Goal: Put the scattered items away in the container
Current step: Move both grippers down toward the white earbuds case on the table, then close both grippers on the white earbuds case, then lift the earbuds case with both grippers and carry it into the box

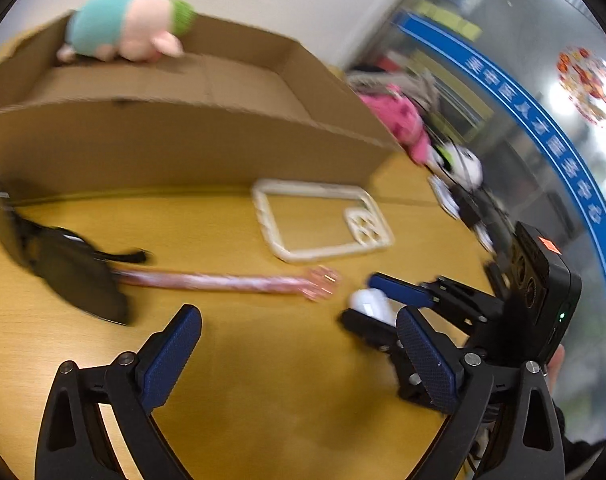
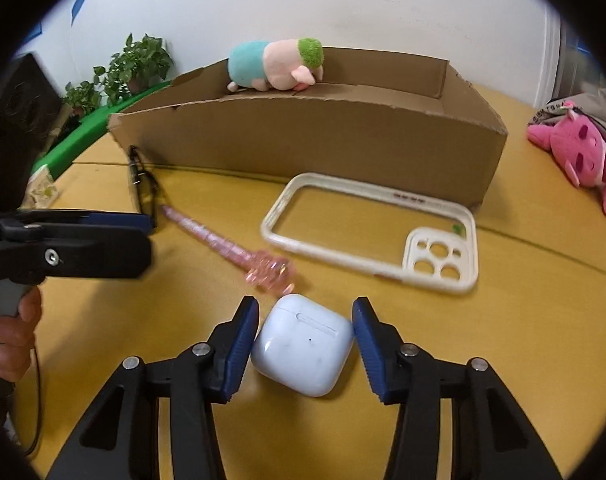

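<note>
**Right gripper bracketing the earbud case**

I am seeing the white earbud case [image 2: 303, 350], glossy and rounded with a thin lid seam, lying on the yellow table [image 2: 503, 320] at 6 o'clock in my right view. My right gripper [image 2: 305, 350] is flanking it, fingers spread, left pad touching. My left gripper [image 1: 299, 356] is hanging released. The cardboard box [image 2: 323, 136] is sitting at 12 o'clock.
</note>
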`<state>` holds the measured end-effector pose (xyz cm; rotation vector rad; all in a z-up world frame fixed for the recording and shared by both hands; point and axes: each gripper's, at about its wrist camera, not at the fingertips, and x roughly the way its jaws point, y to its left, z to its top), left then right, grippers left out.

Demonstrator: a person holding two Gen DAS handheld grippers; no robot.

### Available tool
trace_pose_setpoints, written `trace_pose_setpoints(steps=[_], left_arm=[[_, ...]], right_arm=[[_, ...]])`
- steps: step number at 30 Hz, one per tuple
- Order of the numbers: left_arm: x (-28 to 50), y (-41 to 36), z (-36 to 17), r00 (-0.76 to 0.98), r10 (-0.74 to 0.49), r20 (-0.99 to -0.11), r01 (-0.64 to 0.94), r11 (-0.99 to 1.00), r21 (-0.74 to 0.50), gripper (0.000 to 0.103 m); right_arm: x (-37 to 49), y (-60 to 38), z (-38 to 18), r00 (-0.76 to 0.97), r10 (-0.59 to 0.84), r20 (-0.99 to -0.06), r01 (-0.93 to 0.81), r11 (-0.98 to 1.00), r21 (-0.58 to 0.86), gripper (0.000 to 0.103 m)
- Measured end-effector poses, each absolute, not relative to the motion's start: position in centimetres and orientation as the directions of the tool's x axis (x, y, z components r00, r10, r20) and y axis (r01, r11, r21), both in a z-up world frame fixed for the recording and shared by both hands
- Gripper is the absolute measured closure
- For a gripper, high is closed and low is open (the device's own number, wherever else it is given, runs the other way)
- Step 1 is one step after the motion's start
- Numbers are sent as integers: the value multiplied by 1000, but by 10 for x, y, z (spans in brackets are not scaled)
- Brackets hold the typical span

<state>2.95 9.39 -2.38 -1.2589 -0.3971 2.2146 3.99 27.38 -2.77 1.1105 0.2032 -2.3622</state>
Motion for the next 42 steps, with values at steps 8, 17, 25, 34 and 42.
trace_pose_setpoints(steps=[8,17,25,34,42], left_arm=[[29,132,-39,-136,738,-661,-398,-651,-646,29],[32,148,-42,6,744,-669,-425,-603,-675,52],[33,150,-43,45,724,-689,-447,-602,-662,53],[45,150,-46,88,690,-718,-455,-613,-646,74],[46,120,-35,88,794,-601,-395,-526,-753,75]], right_arm=[[81,277,-18,-544,-461,-701,575,-813,89,61],[89,269,-27,-461,-478,-747,635,-766,98,59],[105,281,-34,-429,-419,-800,615,-784,81,39],[107,278,-37,-461,-415,-784,602,-796,67,60],[113,274,-12,-496,-494,-714,624,-774,102,60]])
